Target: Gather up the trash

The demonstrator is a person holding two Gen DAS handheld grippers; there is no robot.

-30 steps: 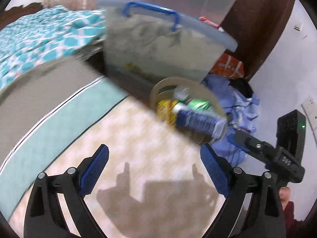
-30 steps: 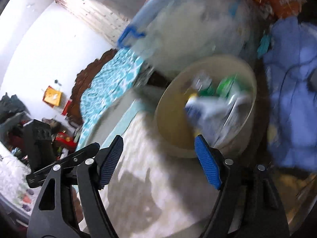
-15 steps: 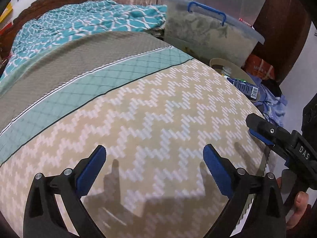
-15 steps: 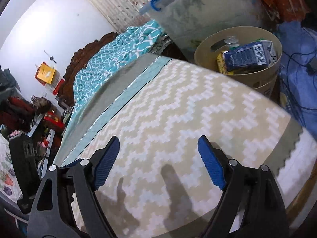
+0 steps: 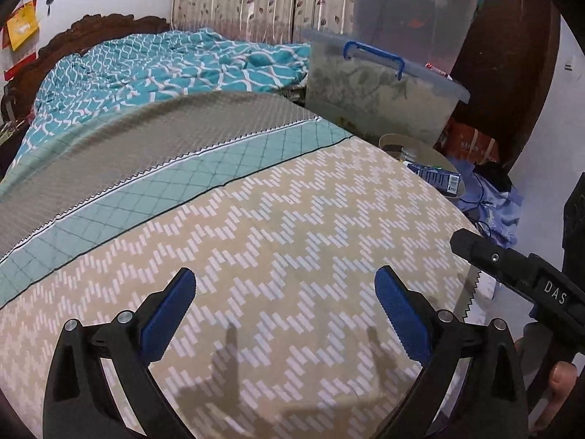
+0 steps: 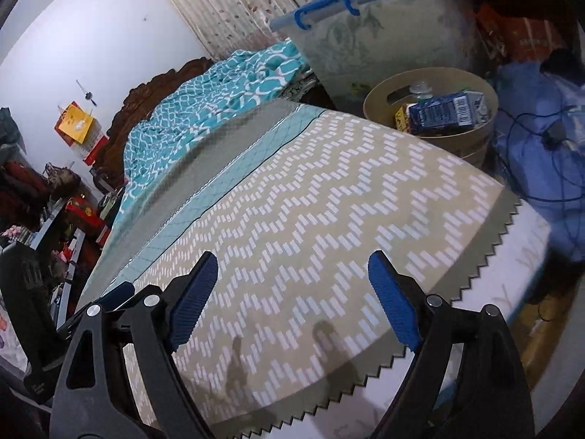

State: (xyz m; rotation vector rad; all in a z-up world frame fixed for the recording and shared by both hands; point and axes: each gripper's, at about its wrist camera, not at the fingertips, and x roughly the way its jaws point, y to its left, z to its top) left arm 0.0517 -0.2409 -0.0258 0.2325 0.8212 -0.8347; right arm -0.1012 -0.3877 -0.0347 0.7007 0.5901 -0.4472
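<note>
A round tan bin point(image 6: 459, 137) stands beside the bed's far corner, holding a blue carton point(image 6: 442, 111), a clear bottle point(image 6: 420, 89) and a yellow packet point(image 6: 400, 119). In the left wrist view the bin point(image 5: 409, 141) and its carton point(image 5: 438, 179) peek over the bed's edge. My left gripper point(image 5: 285, 281) hovers open above the zigzag mat point(image 5: 292, 212), nothing between its blue pads. My right gripper point(image 6: 292, 263) is open and empty too, over the mat's near corner, well short of the bin.
A lidded storage box point(image 5: 376, 98) with a blue handle stands behind the bin, a second tub stacked on it. Blue clothes and a cable point(image 6: 541, 139) lie right of the bin. A teal quilt point(image 5: 164, 69) covers the bed's far end.
Both grippers have drawn back from the bin across the bed; the bin has shrunk from close and blurred to small at the far corner. The right jaws stand slightly wider.
</note>
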